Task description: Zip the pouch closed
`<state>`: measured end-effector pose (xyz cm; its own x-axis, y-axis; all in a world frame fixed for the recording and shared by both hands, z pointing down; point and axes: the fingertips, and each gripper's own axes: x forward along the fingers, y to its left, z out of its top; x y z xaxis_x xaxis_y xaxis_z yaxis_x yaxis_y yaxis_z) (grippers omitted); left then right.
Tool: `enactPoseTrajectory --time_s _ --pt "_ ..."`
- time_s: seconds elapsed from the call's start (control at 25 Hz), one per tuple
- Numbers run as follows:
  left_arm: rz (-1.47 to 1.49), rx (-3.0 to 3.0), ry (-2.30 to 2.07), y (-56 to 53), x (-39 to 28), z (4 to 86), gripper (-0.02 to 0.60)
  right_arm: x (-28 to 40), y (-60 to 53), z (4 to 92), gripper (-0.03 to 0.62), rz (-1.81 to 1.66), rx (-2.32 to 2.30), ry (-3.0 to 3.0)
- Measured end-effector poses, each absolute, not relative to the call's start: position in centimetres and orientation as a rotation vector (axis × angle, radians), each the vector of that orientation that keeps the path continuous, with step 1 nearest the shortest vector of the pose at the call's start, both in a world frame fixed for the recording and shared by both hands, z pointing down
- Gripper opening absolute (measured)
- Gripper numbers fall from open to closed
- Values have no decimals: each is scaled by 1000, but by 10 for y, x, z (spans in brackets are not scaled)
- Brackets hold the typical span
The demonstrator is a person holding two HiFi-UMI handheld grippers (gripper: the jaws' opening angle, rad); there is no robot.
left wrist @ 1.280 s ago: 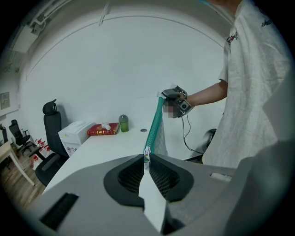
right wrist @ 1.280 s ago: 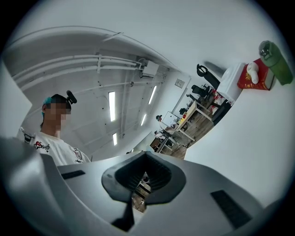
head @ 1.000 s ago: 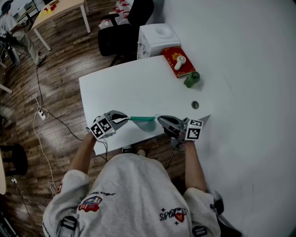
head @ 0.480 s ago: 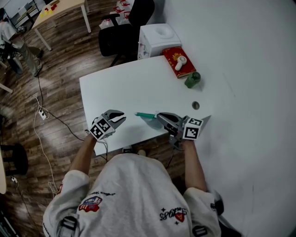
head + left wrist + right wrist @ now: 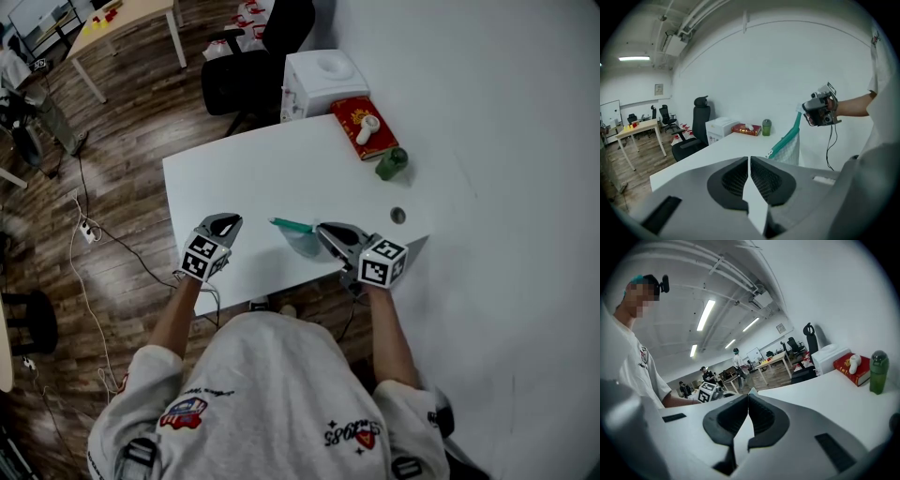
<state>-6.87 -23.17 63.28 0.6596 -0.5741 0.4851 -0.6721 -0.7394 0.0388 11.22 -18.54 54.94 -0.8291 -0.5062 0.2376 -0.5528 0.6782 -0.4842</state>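
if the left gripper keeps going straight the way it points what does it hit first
Probably the white table top ahead of the left gripper; the green-zippered mesh pouch hangs right of that line, though depth is unclear.

Pale mesh pouch [image 5: 303, 242], teal zip band [image 5: 292, 225] along top edge, hanging slanted from one raised corner

Our right tongs [image 5: 748, 395] have their jaws pressed together, and a pale corner of the pouch [image 5: 752, 391] pokes out past the tips. The white counter [image 5: 820, 404] spreads beyond them. At its far right stand a green bottle [image 5: 878, 372] and a red box [image 5: 853, 369] with a white object on top. To the left, the left tongs [image 5: 712, 392] show their marker cube beside a person in a white T-shirt [image 5: 633, 371].
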Motion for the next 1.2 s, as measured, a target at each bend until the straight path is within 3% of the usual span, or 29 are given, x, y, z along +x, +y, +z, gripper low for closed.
enactPoseTrajectory --time_s 1.2 --pt "192 2765 -1312 -253 -71 498 9 151 -229 466 6 76 1546 -2669"
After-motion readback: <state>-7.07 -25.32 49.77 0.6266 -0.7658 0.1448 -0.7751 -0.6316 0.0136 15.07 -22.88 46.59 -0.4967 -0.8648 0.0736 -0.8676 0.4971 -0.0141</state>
